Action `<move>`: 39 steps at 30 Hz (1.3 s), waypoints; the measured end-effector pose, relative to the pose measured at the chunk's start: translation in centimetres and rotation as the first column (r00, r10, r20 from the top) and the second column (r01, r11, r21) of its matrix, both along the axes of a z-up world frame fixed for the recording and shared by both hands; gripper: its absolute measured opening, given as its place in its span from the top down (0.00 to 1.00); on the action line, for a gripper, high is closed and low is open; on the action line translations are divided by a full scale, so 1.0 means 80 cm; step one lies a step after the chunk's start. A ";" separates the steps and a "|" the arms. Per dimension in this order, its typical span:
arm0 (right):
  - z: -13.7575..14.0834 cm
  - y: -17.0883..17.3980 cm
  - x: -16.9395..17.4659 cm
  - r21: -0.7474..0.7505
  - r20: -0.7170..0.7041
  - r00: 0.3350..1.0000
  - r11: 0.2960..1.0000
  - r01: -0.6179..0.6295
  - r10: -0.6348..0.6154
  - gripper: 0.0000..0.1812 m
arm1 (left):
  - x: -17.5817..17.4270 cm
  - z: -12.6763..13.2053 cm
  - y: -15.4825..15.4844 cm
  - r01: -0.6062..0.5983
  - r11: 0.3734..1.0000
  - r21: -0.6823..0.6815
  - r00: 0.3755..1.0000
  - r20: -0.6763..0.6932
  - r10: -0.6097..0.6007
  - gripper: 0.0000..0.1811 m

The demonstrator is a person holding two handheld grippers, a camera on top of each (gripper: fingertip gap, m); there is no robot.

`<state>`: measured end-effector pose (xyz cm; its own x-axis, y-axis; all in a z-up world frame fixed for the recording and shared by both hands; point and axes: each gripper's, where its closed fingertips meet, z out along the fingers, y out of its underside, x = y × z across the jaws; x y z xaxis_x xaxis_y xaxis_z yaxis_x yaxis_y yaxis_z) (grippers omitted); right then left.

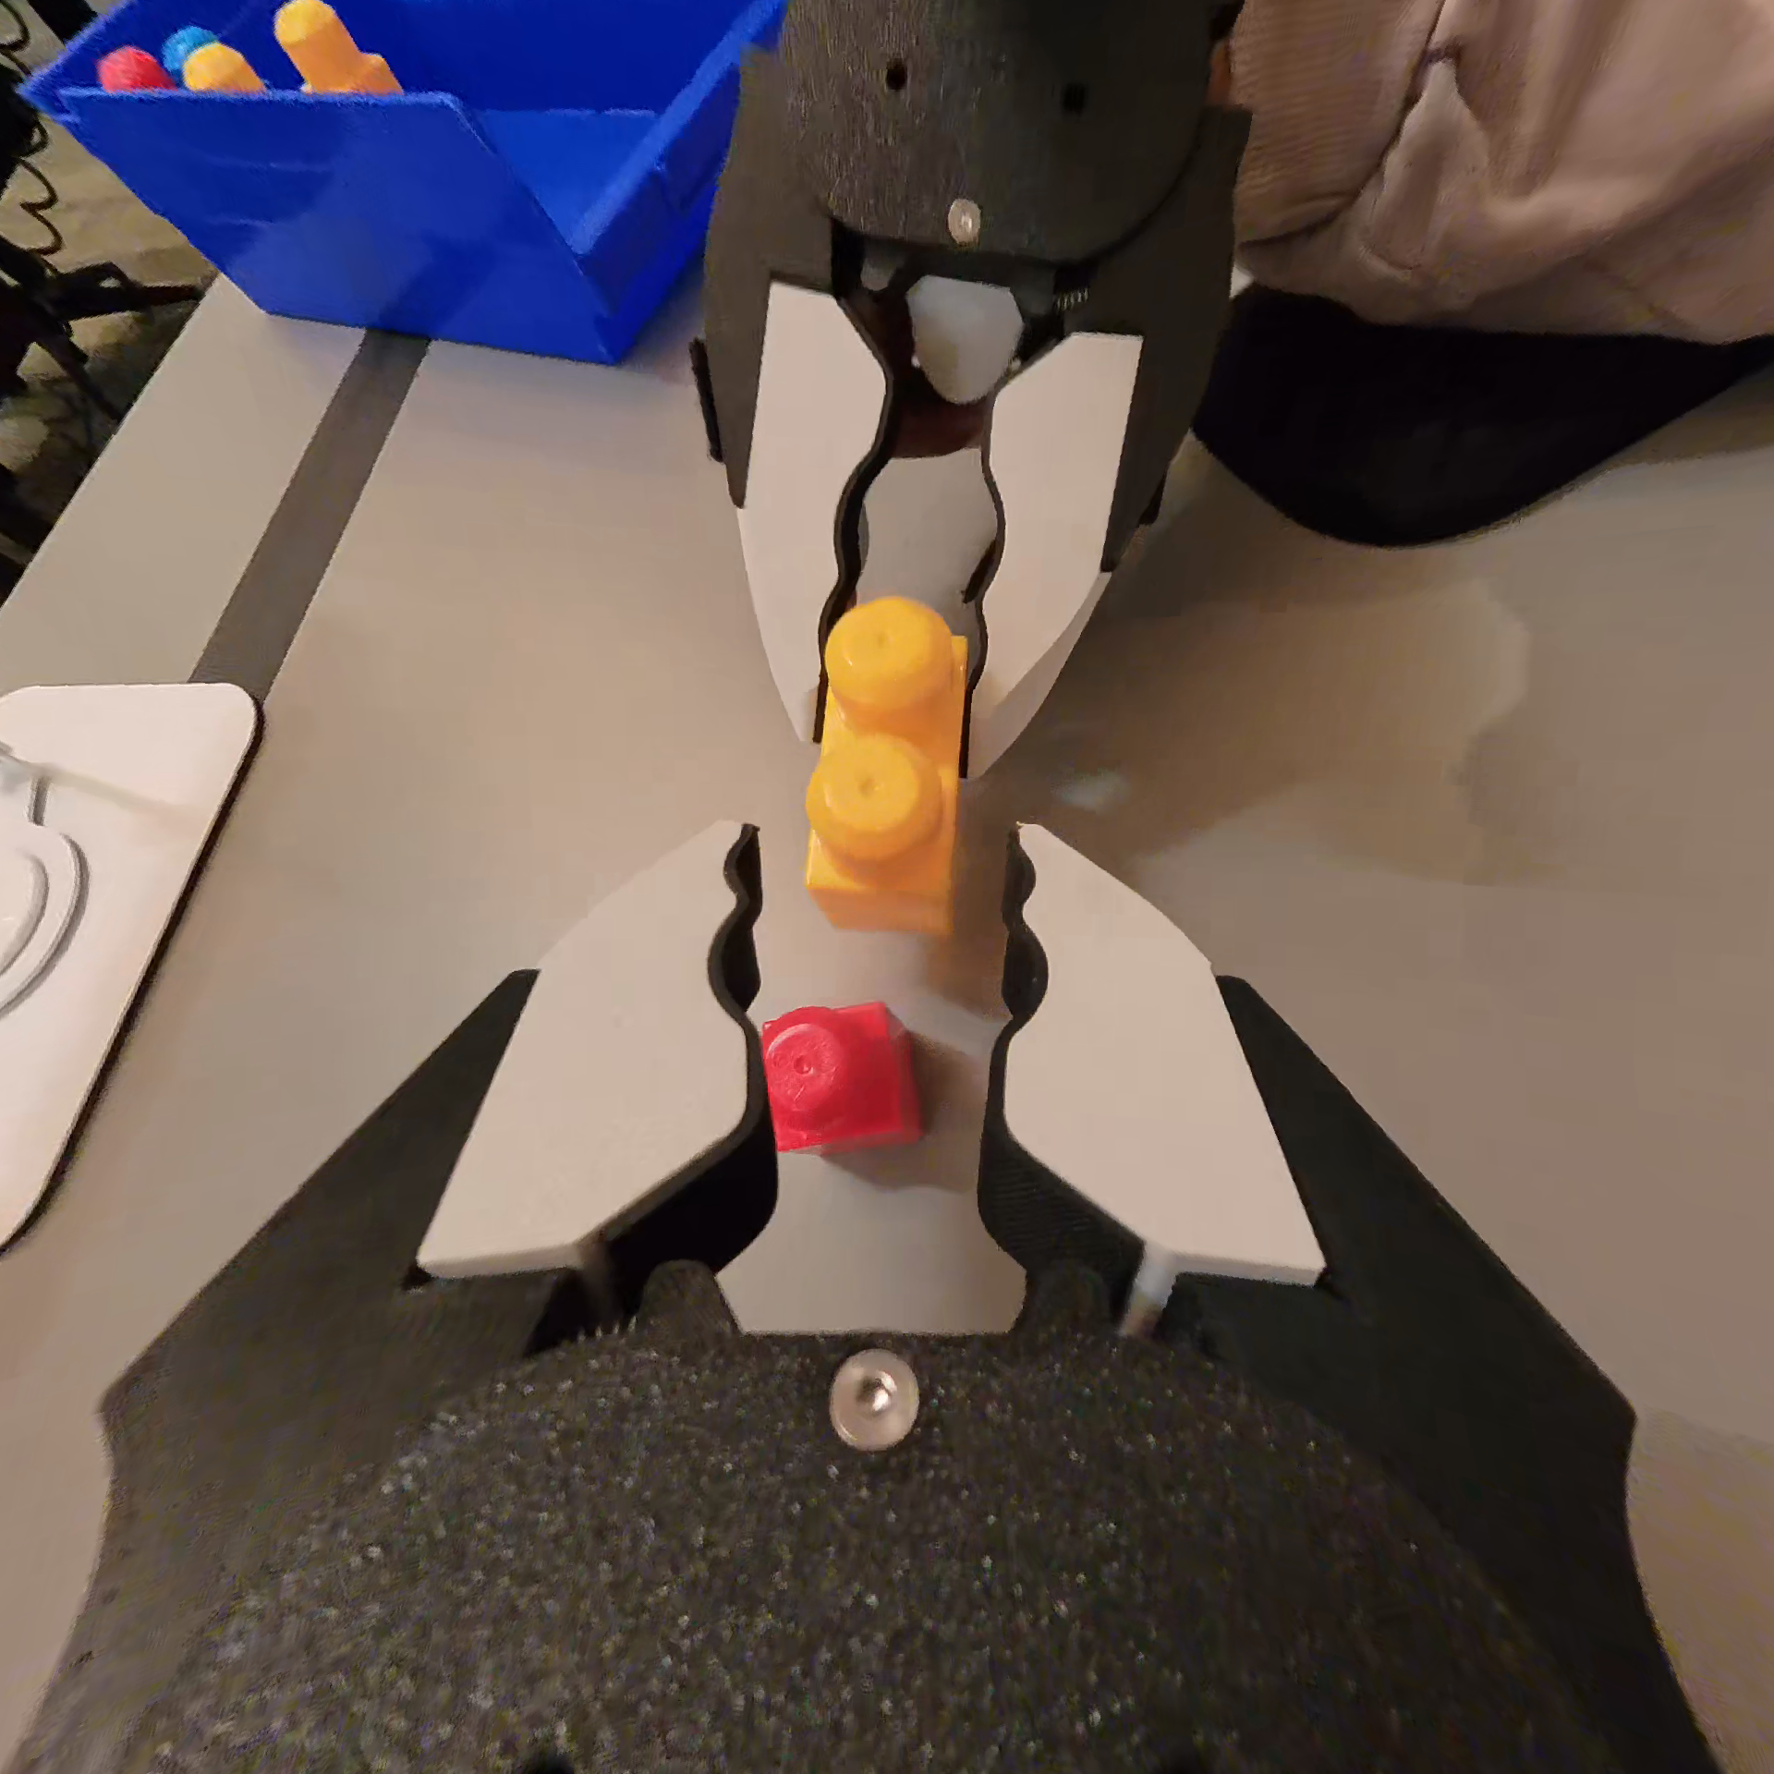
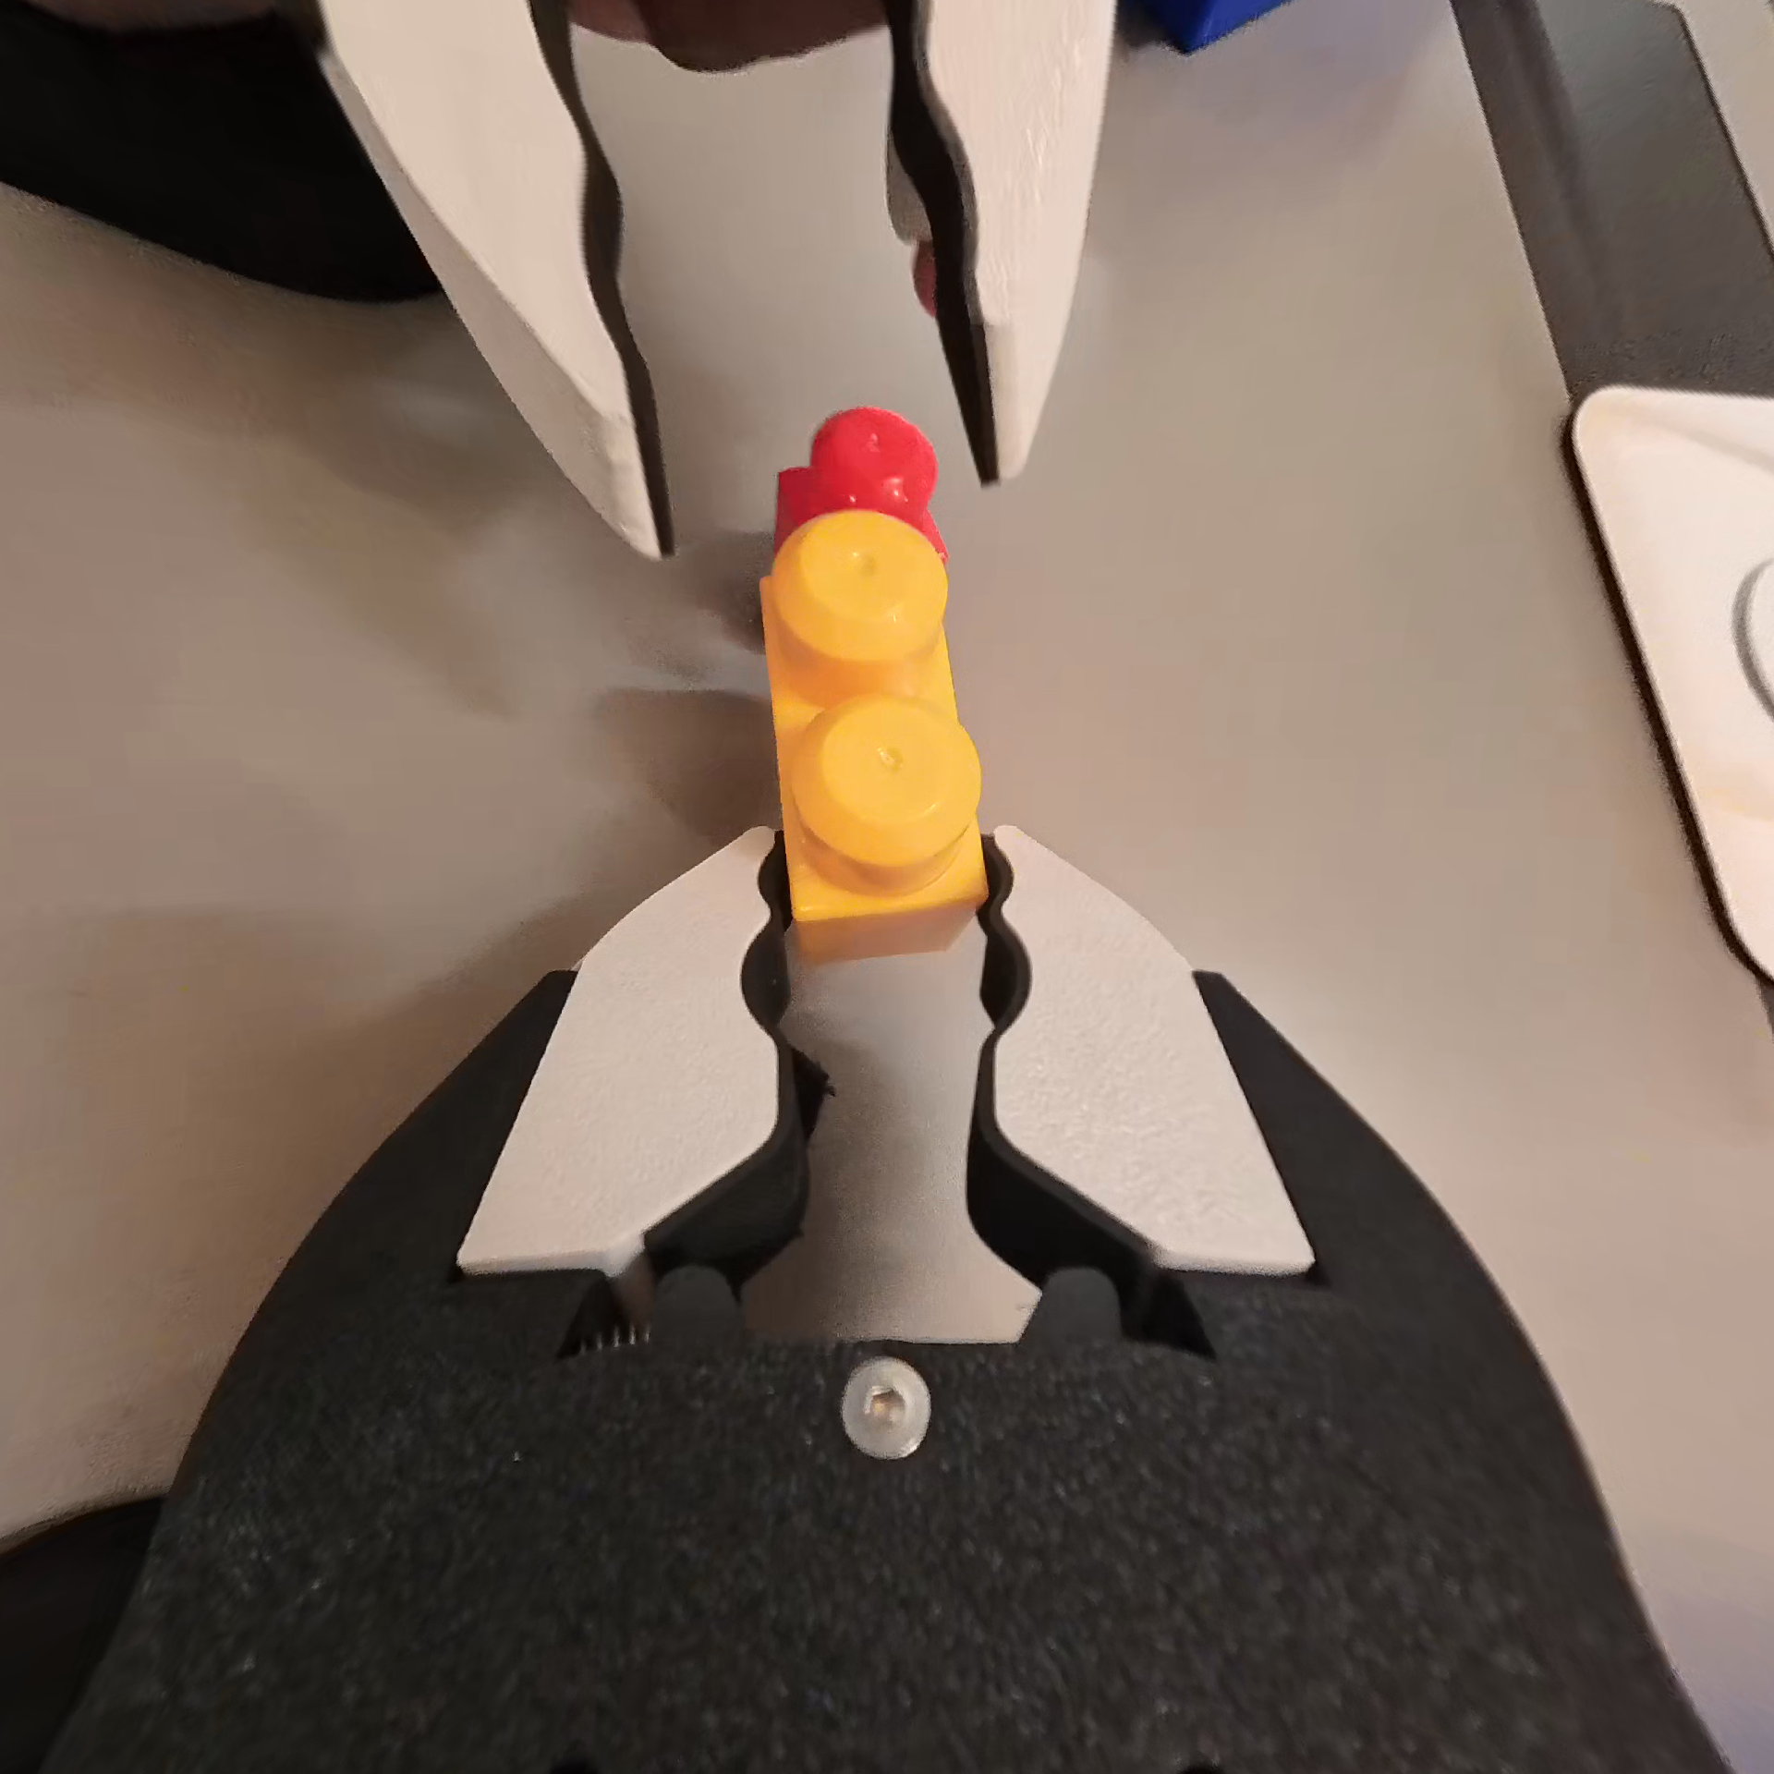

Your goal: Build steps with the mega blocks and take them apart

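Two blocks on the grey table (image 1: pixel 1344 1008), both grippers attending:

- yellow two-stud block (image 1: pixel 888 782): far end pinched by the right gripper (image 2: pixel 888 864), apparently steadying it.
- red one-stud block (image 1: pixel 835 1075): just beside the yellow, between the spread jaws of the left gripper (image 1: pixel 878 864), ungripped.
- blue bin (image 1: pixel 403 192): spare blocks, well apart.

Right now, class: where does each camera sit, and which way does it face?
Left wrist view: on the left gripper, facing the right gripper across the table; a sleeve shows.
Right wrist view: on the right gripper, facing back at the left gripper.
Both share the yellow block and red block.
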<state>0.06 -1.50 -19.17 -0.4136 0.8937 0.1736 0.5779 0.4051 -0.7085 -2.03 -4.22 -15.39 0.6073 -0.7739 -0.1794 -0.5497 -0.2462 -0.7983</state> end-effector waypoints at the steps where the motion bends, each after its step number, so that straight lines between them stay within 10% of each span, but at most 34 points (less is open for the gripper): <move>1: 0.003 -0.004 0.000 0.009 -0.006 1.000 1.000 -0.007 0.007 0.80 | 0.002 -0.003 -0.001 0.009 1.000 -0.005 1.000 -0.014 -0.009 0.74; 15: 0.071 -0.030 0.003 -0.104 -0.224 0.974 0.992 -0.068 0.043 0.80 | 0.020 0.026 -0.007 0.071 0.997 0.035 0.985 0.155 -0.076 0.82; 26: 0.156 -0.020 0.002 -0.440 -0.522 0.844 0.887 -0.141 -0.124 0.69 | 0.012 0.104 -0.001 0.032 0.987 0.157 0.742 0.658 -0.128 0.82; 32: 0.169 -0.032 -0.007 -0.538 -0.576 0.801 0.814 -0.219 -0.165 0.80 | 0.014 0.121 -0.003 0.014 0.981 0.195 0.637 0.754 -0.160 0.82; 39: 0.171 -0.018 -0.001 -0.518 -0.578 0.795 0.835 -0.184 -0.183 0.80 | 0.002 0.102 0.005 0.004 0.994 0.113 0.748 0.659 -0.078 0.73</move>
